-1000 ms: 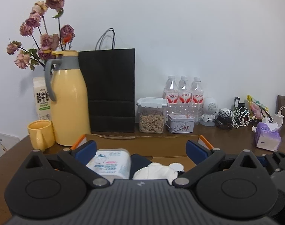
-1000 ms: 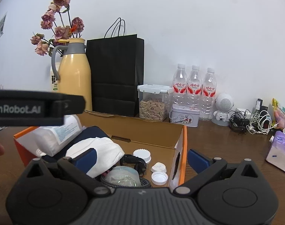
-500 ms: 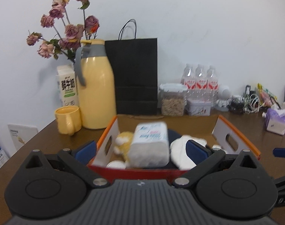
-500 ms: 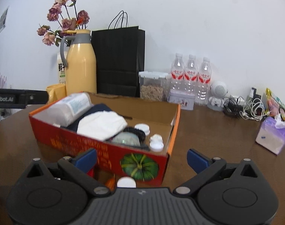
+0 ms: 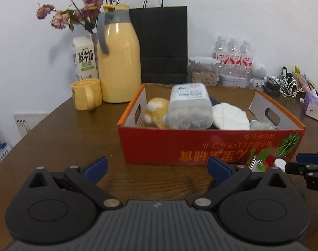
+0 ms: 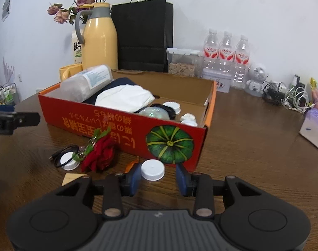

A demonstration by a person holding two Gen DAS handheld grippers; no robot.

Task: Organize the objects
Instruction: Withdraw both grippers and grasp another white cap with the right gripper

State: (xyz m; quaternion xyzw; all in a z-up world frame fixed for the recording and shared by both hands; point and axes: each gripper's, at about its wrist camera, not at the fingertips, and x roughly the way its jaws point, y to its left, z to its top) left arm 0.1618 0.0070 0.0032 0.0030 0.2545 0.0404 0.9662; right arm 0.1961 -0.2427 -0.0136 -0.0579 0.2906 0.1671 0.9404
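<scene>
In the left wrist view, the left gripper [image 5: 156, 167] hangs low over the brown surface [image 5: 64, 138] with its blue fingers spread wide and nothing between them. Ahead stands the orange cardboard box [image 5: 211, 144], holding a wipes pack [image 5: 190, 108], a yellow plush toy [image 5: 156, 113] and a white cloth [image 5: 230, 116]. A yellow thermos [image 5: 117, 62] and yellow mug [image 5: 86, 94] stand behind it to the left. In the right wrist view, the right gripper [image 6: 159, 176] is partly closed around a white bottle cap [image 6: 153, 169] lying just before the box [image 6: 117, 123]; its pads flank the cap without touching it. A red rose [image 6: 99, 154], another white cap [image 6: 70, 161] and a black cable [image 6: 62, 153] lie left of it.
</scene>
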